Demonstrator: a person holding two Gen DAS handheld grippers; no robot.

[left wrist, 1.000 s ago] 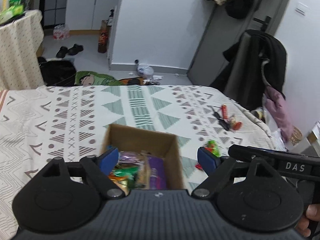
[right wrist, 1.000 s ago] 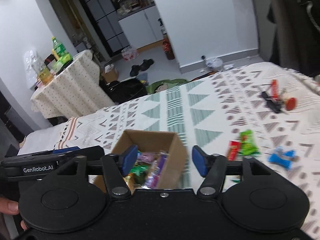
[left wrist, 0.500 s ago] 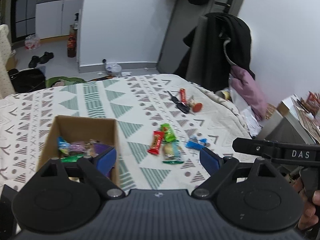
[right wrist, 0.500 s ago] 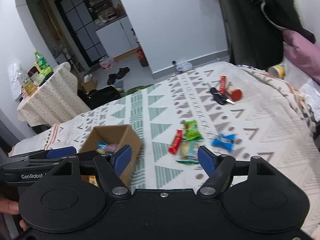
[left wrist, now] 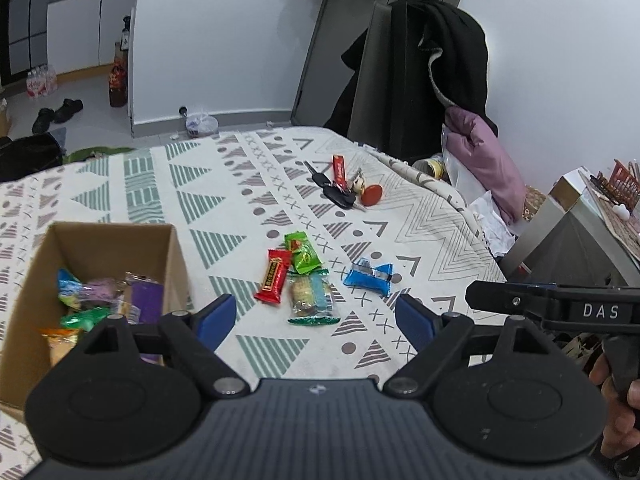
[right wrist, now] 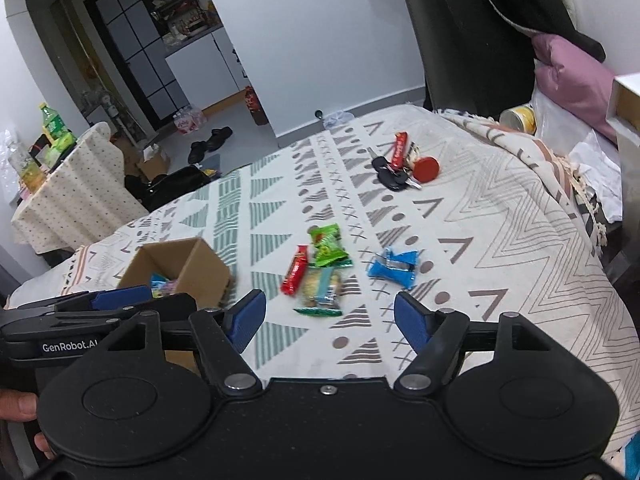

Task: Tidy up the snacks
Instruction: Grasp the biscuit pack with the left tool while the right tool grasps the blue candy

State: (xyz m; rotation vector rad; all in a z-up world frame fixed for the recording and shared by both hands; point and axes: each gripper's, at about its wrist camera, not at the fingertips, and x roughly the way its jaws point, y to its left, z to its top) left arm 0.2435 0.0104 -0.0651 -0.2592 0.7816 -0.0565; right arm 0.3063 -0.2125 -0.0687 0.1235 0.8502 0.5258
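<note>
Both pairs of jaws stand wide apart and hold nothing: the left gripper (left wrist: 316, 320) and the right gripper (right wrist: 330, 318) hover side by side above the near part of the patterned bedspread (left wrist: 224, 184), each framing the same cluster of loose snacks. Just beyond the fingertips lie a clear-wrapped biscuit pack (left wrist: 312, 298), a red bar (left wrist: 274, 282) touching its left side, and a green packet (left wrist: 302, 256) overlapping the far ends of both; a blue packet (left wrist: 368, 278) sits apart to their right, with bare cloth all around it. Left of the cluster, near the bedspread's left side, stands an open cardboard box (left wrist: 176, 248) with several wrapped snacks inside; a strip of free cloth separates its right wall from the red bar. Farther back, toward the far right corner, a bunch of keys (left wrist: 340, 190) with a red tag lies well apart from the snacks. The right edge of the bedspread drops off beside a pink garment (left wrist: 486, 160).
</note>
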